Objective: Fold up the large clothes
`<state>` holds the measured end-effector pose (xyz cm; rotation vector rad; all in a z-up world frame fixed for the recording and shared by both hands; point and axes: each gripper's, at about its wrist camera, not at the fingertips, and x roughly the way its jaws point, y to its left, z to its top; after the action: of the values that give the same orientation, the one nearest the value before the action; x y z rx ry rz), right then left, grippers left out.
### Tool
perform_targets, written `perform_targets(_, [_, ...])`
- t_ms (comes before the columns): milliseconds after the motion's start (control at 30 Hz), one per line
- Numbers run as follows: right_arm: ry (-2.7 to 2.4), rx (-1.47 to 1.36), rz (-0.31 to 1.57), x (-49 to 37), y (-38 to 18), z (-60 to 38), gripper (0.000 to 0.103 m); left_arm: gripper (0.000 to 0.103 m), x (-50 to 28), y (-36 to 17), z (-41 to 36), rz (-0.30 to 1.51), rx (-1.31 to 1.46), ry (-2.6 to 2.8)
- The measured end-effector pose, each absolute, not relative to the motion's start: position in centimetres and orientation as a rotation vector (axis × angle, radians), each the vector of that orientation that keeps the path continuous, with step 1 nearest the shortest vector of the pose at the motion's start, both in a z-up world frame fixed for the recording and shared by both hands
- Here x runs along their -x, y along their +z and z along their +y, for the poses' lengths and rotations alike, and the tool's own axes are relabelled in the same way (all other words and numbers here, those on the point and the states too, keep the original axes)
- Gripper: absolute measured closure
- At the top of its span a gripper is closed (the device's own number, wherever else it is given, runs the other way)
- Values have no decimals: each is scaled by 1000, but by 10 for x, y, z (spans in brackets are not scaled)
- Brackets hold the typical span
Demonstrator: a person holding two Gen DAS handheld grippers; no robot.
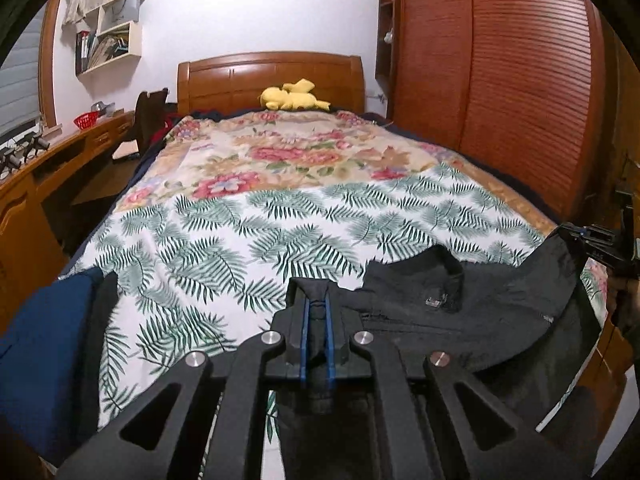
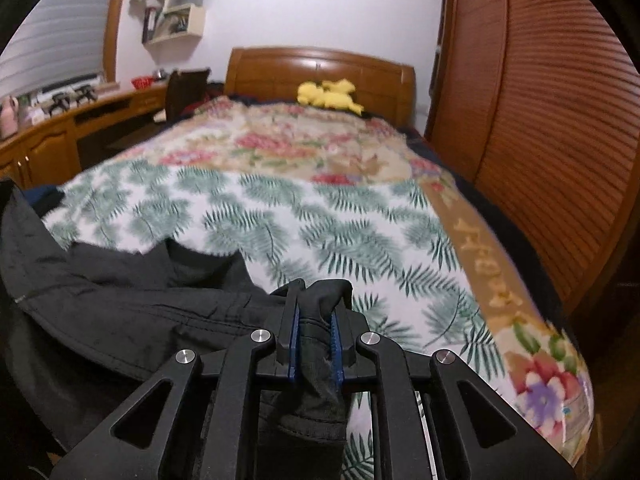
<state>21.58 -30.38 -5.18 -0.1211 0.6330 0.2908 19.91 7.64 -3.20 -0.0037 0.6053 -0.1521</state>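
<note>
Garment: a large black jacket [image 1: 480,304] is held up at the foot of the bed [image 1: 496,196], stretched between the two grippers; its collar opening with a small label faces up in the left wrist view, and the rest of the cloth hangs down out of sight below the grippers.
Left gripper [image 1: 317,308]: its blue-padded fingers [image 1: 306,332] stand narrow, pinched on a bunched fold of the black jacket that sticks up between them.
Right gripper [image 2: 317,316]: its fingers [image 2: 295,344] are also nearly together, clamped on a thicker wad of the jacket's edge; in the left wrist view this gripper shows at the far right, at the jacket's other end.
Bed cover: a white sheet with green fern leaves [image 1: 248,240] lies over the near half of the bed, and a floral blanket [image 1: 288,152] covers the far half.
Blue cloth: a dark blue piece [image 1: 44,344] lies at the near left corner of the bed, apart from the jacket.
Plush toy: a yellow soft toy [image 1: 294,96] rests against the wooden headboard [image 1: 248,76].
Counter: a wooden counter [image 1: 68,152] runs along the left wall, with a red basket [image 1: 86,121] on it.
Shelves: white wall shelves [image 1: 116,24] hang above the counter.
Wardrobe: a slatted wooden wardrobe [image 1: 520,80] stands along the bed's right side.
</note>
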Motion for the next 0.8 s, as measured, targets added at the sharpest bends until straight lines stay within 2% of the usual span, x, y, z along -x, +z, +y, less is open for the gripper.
perform_targets(233, [251,140,708,-237,-89,-298,92,96,-206,-60,77,638,-18,-145])
perform_targets(367, [232,151,740,-241,-101,-295,86,84,-200,-64,79,639,-29,-147])
perform_targets(533, [168,169,711,-237,-95,-294,61,73,-187,-63,88,599,-8,-139])
perform_targets(600, [166,156,692,-235,-86,-294,58,72,-184,-64,89,598,-13,-148])
perform_targets(800, [317,141,655,-231,-65,-252,57,70,-180,-68,89,603,-7,-160])
